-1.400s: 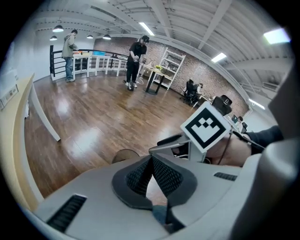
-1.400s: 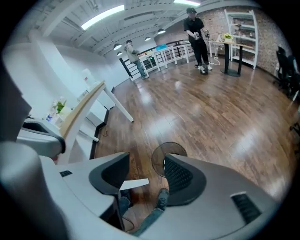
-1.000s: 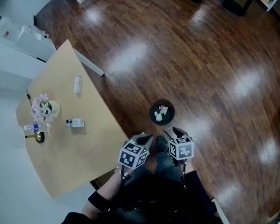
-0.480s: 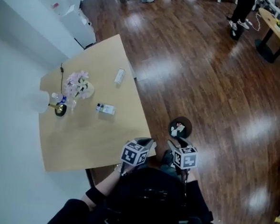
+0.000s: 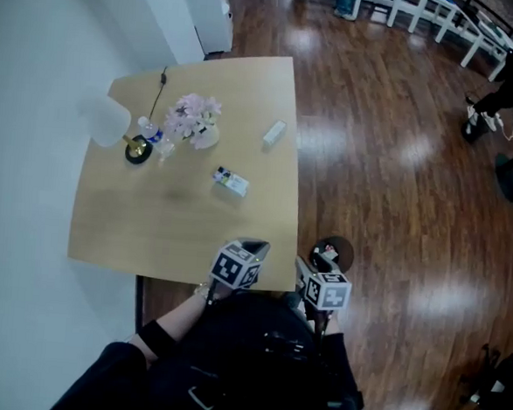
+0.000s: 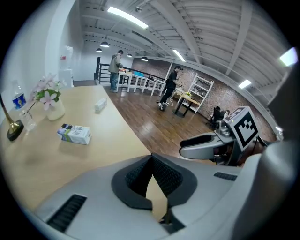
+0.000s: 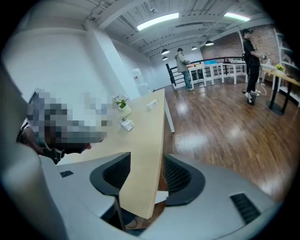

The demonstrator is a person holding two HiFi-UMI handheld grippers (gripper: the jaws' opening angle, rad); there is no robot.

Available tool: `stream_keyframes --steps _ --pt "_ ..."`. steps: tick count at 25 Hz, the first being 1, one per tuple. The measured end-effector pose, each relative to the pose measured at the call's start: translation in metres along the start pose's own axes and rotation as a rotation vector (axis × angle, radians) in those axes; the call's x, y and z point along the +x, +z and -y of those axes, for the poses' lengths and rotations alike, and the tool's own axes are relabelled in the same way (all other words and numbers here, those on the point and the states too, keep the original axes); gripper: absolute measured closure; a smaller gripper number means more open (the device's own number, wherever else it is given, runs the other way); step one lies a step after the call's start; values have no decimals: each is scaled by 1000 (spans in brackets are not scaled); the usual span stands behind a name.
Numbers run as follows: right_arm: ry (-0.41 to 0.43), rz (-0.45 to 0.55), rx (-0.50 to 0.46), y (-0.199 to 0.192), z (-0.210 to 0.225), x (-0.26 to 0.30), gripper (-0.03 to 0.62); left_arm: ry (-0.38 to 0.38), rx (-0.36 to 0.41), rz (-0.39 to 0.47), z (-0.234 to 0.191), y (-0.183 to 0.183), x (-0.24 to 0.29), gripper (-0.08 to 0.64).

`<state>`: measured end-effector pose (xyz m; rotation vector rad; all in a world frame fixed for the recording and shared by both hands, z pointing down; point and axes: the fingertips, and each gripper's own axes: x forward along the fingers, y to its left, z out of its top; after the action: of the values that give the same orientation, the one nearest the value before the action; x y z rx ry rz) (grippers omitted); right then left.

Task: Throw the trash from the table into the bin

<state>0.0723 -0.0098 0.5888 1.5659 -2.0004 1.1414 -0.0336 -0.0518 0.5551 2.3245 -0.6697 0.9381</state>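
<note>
The tan table [image 5: 114,234] fills the left and middle of the head view, with dark wood floor [image 5: 397,192] to its right. Two pieces of trash lie on it: a small carton [image 5: 230,181] with blue and white print, lying flat on the right half of the tabletop, and a white box [image 5: 274,133] farther off, close to the right edge. The two are well apart. At the far left of the table stand a vase of pink flowers [image 5: 197,121], a small water bottle [image 5: 148,129] and a lamp [image 5: 109,121] with a white shade and a gold base.

The round dark bin [image 5: 332,251] sits on the floor just right of the table's near right corner, with pale scraps inside it.

The left gripper [image 5: 252,246] hangs over the table's near edge, its pads closed tip to tip with nothing between them. The right gripper [image 5: 314,265] is beside it, over the floor at the near right corner and next to the bin; its jaws stand apart and hold nothing, only the table's edge showing through the gap.

Far across the room, people stand by white tables
</note>
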Motion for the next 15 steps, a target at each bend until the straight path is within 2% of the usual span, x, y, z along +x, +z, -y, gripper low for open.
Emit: stream_keyframes --steps 9,15 --pt "79 -63 -165 35 -65 56 359 79 -132 79 -78 0 -36 560" --pt "80 -96 -263 68 -93 115 359 137 -198 87 -132 -16 -46 560"
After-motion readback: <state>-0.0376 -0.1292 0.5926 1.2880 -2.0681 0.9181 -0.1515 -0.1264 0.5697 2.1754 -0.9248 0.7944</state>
